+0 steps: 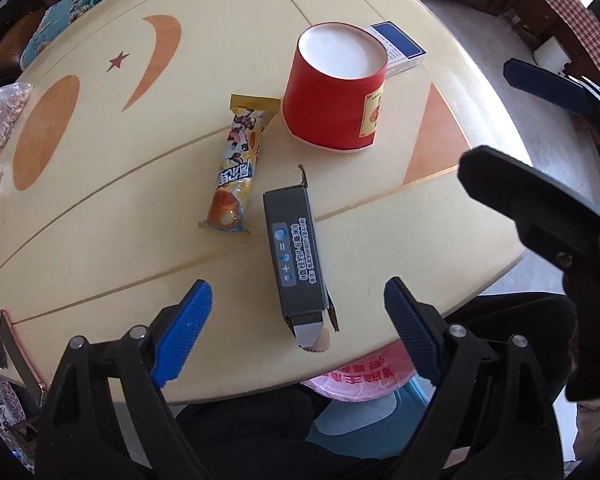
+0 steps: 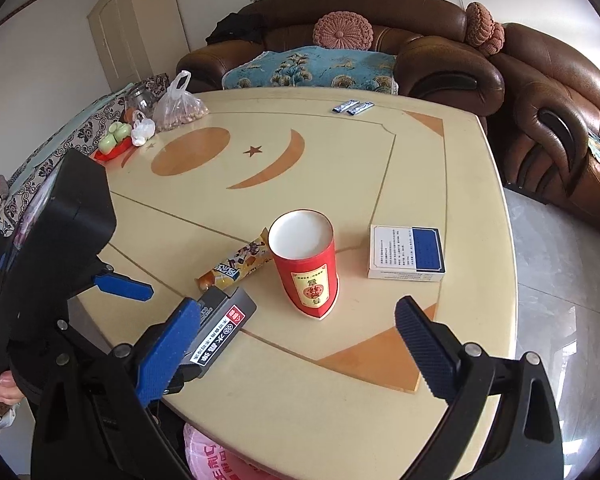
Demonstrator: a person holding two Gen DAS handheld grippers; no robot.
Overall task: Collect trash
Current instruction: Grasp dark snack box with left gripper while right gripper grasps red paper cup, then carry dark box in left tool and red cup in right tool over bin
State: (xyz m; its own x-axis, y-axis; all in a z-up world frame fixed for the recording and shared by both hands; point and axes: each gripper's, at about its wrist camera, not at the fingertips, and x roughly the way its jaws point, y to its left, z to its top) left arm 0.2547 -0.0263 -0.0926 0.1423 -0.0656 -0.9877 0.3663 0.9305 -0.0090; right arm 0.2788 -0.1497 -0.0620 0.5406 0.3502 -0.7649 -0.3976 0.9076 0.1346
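A dark grey carton (image 1: 296, 256) with an open end flap lies on the cream table (image 1: 100, 240). My left gripper (image 1: 300, 320) points down over it, open, its blue pads either side of the carton's near end without touching it. A yellow snack wrapper (image 1: 240, 168) lies left of the carton, and a red paper cup (image 1: 336, 88) stands beyond it. My right gripper (image 2: 296, 344) hovers open over the table's near edge with nothing between its pads. From there the carton (image 2: 224, 324) sits partly behind its left finger, with the cup (image 2: 308, 264) and the wrapper (image 2: 236, 268) ahead.
A blue-and-white box (image 2: 406, 254) lies right of the cup. Two small sachets (image 2: 352, 107) rest at the far edge, and a clear bag of nuts (image 2: 180, 110) sits at the far left. A pink printed bag (image 1: 360, 376) hangs below the near edge. Brown sofas (image 2: 440, 60) stand behind.
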